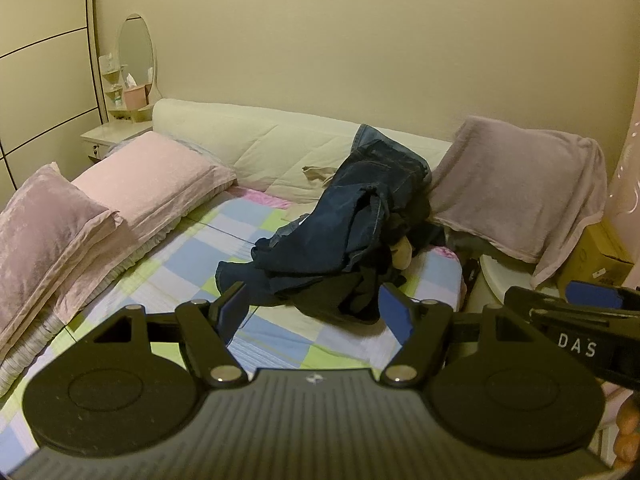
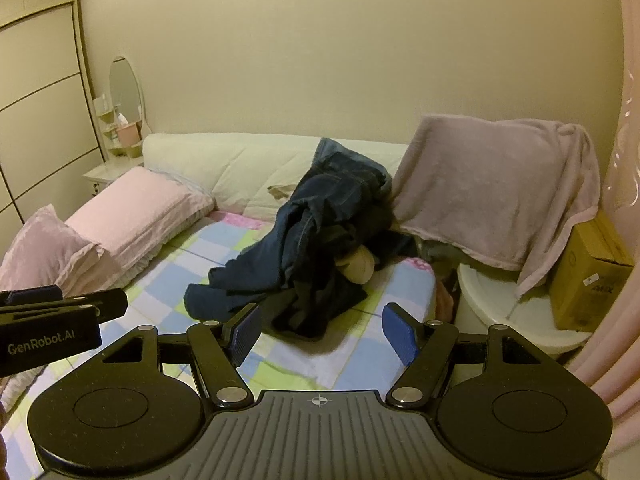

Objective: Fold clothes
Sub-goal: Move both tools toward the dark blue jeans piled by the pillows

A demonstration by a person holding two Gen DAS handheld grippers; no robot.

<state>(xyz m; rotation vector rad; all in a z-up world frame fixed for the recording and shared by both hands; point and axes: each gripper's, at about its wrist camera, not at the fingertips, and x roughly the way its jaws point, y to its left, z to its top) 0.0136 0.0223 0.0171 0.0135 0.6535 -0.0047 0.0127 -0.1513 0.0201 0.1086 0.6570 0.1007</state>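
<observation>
A crumpled heap of dark blue denim jeans [image 1: 344, 236] lies on the far right part of the pastel checkered bedsheet [image 1: 192, 264], leaning against the cream padded headboard [image 1: 256, 144]. The left gripper [image 1: 316, 312] and the right gripper [image 2: 320, 330] both hang near, fingers spread wide, holding nothing.

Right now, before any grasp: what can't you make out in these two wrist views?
- Clothes pile: how many garments; the jeans cover the dark items beneath, both views.
- Pale item in the pile: mostly buried, type unclear.
- What the draped blanket covers: hidden, both views.
- Box: label too small to read, right view.
- Near edge of the bed: blocked by the left gripper and right gripper bodies.
</observation>
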